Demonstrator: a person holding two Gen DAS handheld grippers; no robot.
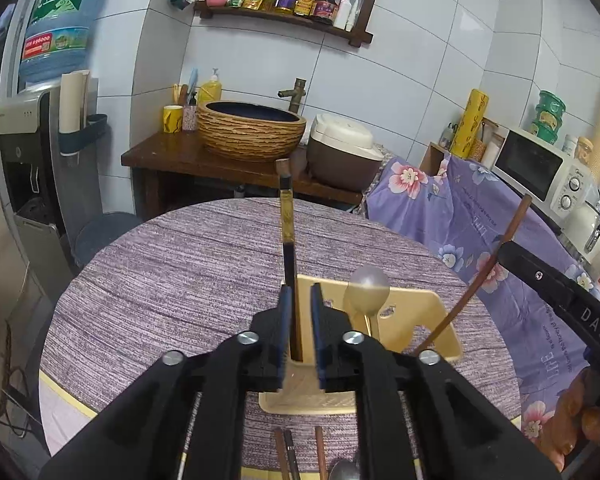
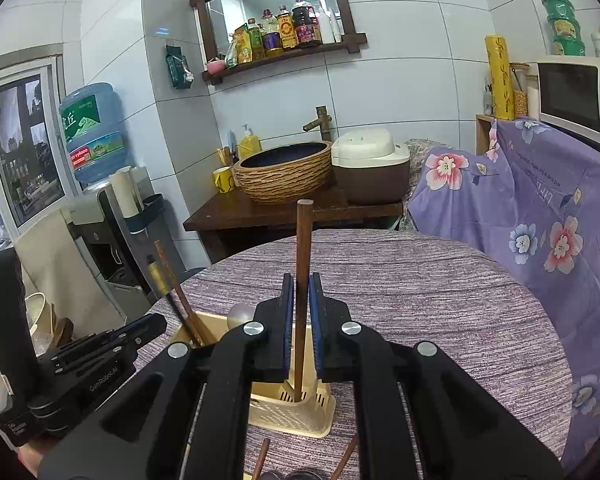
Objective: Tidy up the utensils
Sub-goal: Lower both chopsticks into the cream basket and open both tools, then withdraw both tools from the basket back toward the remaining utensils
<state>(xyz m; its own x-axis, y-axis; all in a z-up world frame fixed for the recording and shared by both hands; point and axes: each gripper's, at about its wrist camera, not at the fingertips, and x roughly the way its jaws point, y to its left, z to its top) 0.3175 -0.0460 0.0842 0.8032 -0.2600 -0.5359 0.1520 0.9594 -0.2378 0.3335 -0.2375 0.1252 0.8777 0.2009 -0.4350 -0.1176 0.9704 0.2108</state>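
Note:
A cream plastic utensil holder (image 1: 428, 332) stands on the round table, also in the right wrist view (image 2: 296, 412). My left gripper (image 1: 300, 304) is open around a black-and-gold chopstick (image 1: 287, 216) that stands upright in the holder. A metal spoon (image 1: 368, 284) stands bowl-up in the holder. My right gripper (image 2: 300, 300) is shut on a brown wooden chopstick (image 2: 303, 248), its lower end inside the holder; this stick leans at the right in the left wrist view (image 1: 484, 272). Loose chopsticks (image 1: 284, 456) and a spoon (image 1: 344, 472) lie at the near table edge.
The round table has a purple woven cloth (image 1: 172, 280). Behind it stands a wooden counter (image 1: 172, 156) with a basin (image 1: 252, 128) and rice cooker (image 1: 344, 152). A floral purple cloth (image 1: 480, 208) covers furniture at right, with a microwave (image 1: 540, 168). A water dispenser (image 1: 28, 152) stands left.

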